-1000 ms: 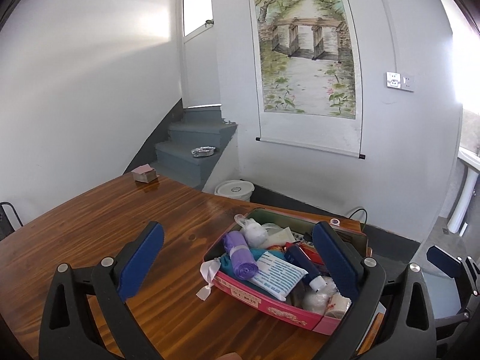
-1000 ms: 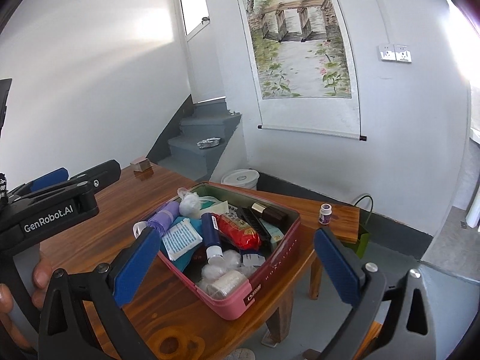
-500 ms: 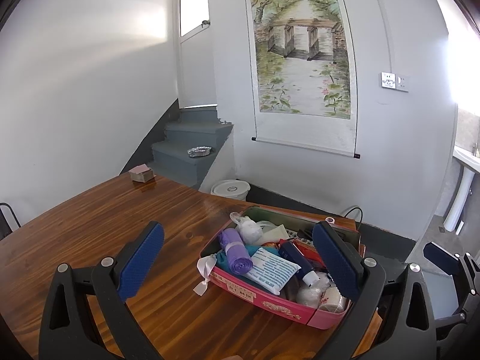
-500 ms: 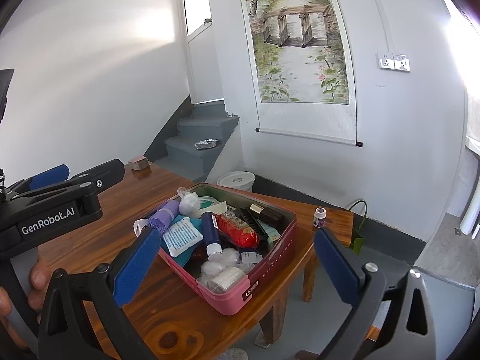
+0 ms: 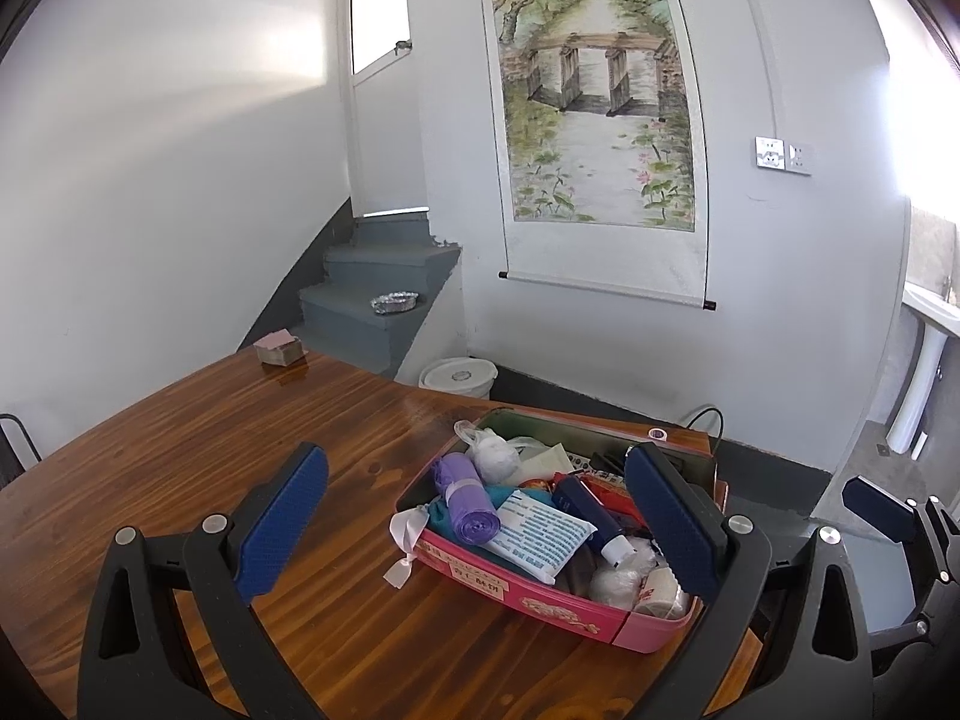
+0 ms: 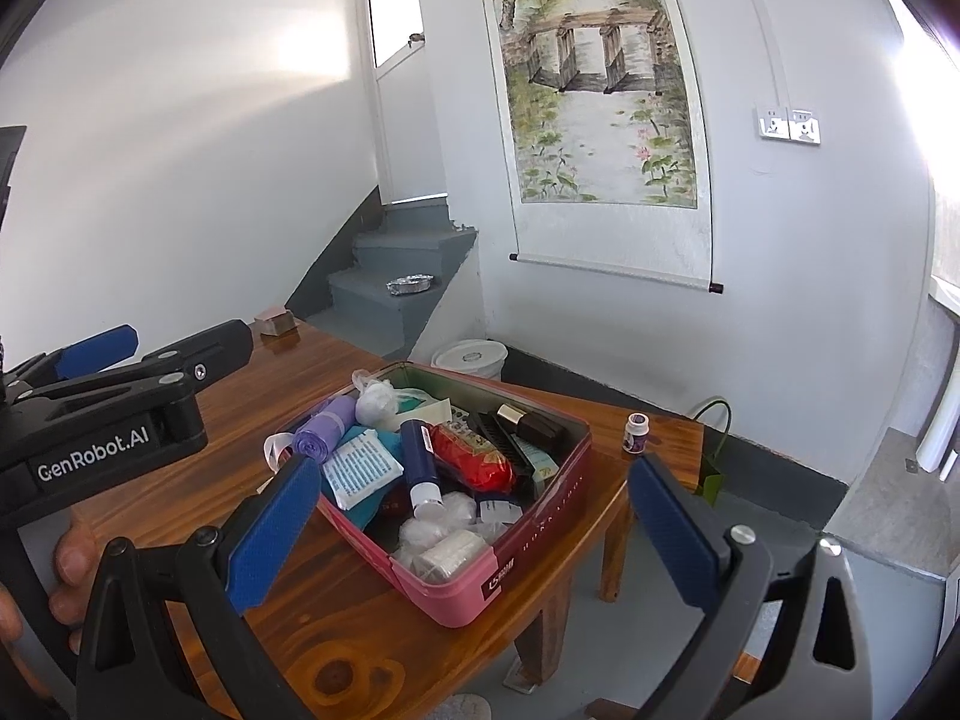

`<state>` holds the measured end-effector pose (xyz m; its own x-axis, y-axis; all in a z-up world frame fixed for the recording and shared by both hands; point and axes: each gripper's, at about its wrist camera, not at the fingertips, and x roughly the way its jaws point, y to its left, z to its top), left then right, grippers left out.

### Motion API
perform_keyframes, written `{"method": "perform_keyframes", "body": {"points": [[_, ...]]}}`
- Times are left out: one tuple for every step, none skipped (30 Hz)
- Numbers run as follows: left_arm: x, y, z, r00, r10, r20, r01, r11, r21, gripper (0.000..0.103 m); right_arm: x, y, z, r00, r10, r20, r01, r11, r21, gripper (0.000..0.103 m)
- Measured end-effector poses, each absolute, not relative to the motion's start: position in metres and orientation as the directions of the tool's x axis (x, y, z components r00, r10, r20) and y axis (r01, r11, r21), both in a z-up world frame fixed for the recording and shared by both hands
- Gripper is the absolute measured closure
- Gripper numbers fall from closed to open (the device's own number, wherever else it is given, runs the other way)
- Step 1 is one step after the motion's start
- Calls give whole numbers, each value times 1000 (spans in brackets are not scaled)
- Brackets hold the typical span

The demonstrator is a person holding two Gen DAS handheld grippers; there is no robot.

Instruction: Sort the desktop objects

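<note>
Pink tin (image 5: 576, 603) sits lower right in the left wrist view, crammed full, left gripper (image 5: 477, 525) spread wide and empty. Right wrist view: tin centre frame near the worktop (image 6: 336, 618) edge, right gripper (image 6: 474, 531) also apart. Small bottle (image 6: 635, 432) stands by the corner; a clumsy reach could knock it off.

One pink tin (image 6: 528, 546), one purple roll (image 6: 321, 435), one blue tube (image 6: 418, 459), one small bottle (image 6: 635, 432), two tongs (image 5: 474, 525) (image 6: 474, 531)
</note>
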<state>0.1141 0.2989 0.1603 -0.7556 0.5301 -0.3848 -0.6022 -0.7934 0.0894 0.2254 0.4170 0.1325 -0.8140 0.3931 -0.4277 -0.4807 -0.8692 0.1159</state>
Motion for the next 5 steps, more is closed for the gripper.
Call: {"method": "perform_keyframes", "body": {"points": [[115,299,160,-758,529,-382,-601,-794,94,2,225,417,132,-813,392,-429,-481,-869,116,0],[114,299,160,-758,529,-382,-602,-793,96,2,225,418,132,-813,392,-431,-480,-869,116,0],[114,299,160,-755,531,-384,-605,-790,97,2,225,418,131,-812,391,-432,-480,-869,116,0],[114,299,160,-754,532,-386,-607,-789,98,2,225,418,131,-812,391,-433,-481,-869,116,0],[113,300,160,-753,530,-389,-607,-788,101,2,225,417,131,-812,390,-434,-480,-870,116,0]]}}
